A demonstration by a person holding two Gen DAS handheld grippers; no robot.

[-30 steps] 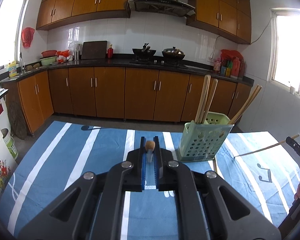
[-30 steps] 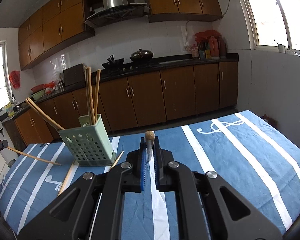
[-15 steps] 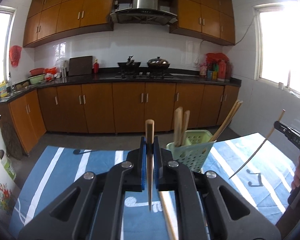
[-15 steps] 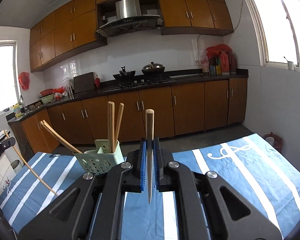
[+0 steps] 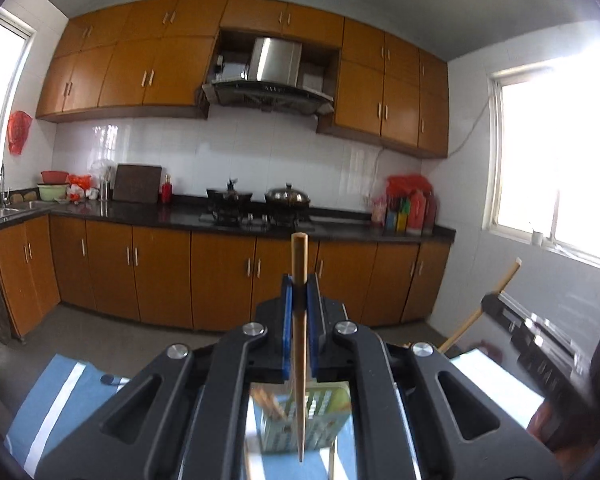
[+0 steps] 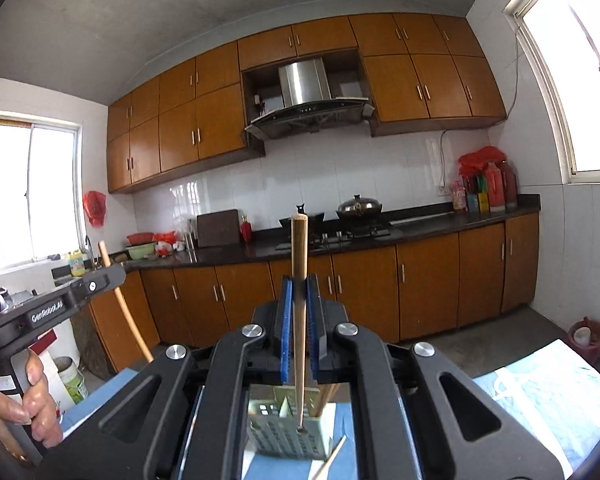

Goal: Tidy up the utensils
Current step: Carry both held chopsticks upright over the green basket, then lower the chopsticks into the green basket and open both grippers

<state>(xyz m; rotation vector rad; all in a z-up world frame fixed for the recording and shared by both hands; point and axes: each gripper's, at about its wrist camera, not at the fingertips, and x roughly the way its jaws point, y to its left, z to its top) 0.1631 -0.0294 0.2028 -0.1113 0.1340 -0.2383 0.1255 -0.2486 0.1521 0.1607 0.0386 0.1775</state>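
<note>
left gripper [image 5: 299, 305]: clamped on upright chopstick [image 5: 299, 344], tip down over green holder [image 5: 304, 420] | right gripper [image 6: 299, 304]: pinching second chopstick [image 6: 299, 320], likewise | risk: thin tips may miss the holder mouth, strike its rim or the sticks inside; both converging may clash | pose: both held level above blue striped cloth [image 5: 56, 404], person's hand [image 6: 32, 400] on left handle.

1. Two grippers: left gripper [image 5: 299, 300], right gripper [image 6: 299, 300].
2. Two held chopsticks, one per gripper: [image 5: 299, 320], [image 6: 299, 300].
3. One green utensil basket [image 6: 288, 436] at 6 o'clock.
4. Two pots [image 6: 358, 206] at 12 o'clock.
</note>
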